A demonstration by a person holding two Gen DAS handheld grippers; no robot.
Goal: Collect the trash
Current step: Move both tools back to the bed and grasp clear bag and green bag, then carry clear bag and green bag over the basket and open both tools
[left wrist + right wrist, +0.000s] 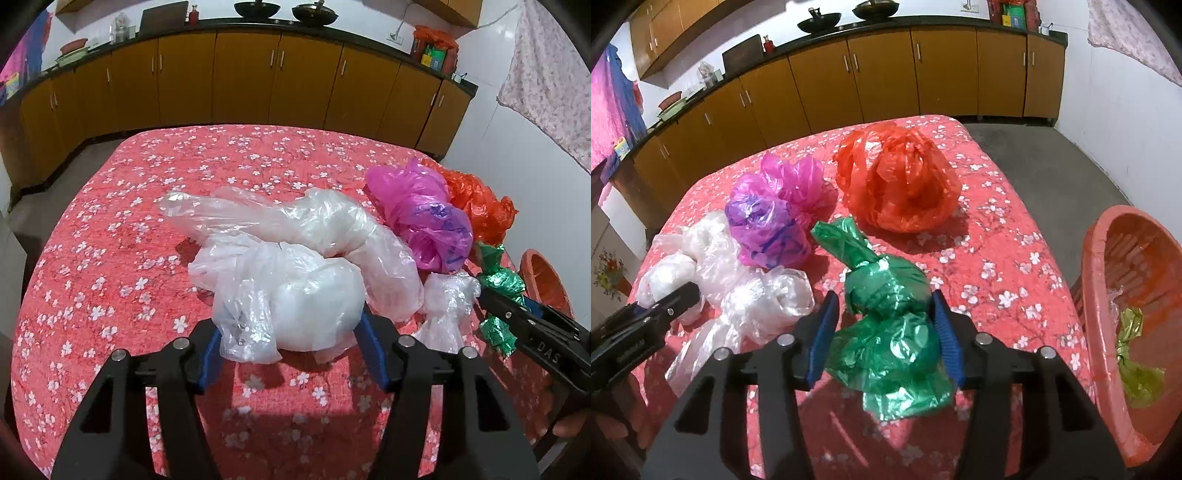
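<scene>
knotted bags [897,184] on bedspread [997,258], basket [1097,258] off its right edge

Thin, crinkled, glossy plastic film: clear bag [295,295], green bag [890,325], pink bag [775,218], orange bag [901,184]. Matt floral cloth bedspread [997,266]. Ribbed plastic basket [1108,280]. Smooth wood-look cabinets [243,77].

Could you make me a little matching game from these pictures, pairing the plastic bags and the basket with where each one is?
Things:
1. green bag
2. white bag
3. orange bag
4. orange basket

Places:
A. beyond the pink bag, untouched
B. between the left gripper pads
C. past the table's edge, with a yellow-green wrapper in it
D. between the right gripper pads

Pairs: 1-D, 2-B, 3-A, 4-C
</scene>
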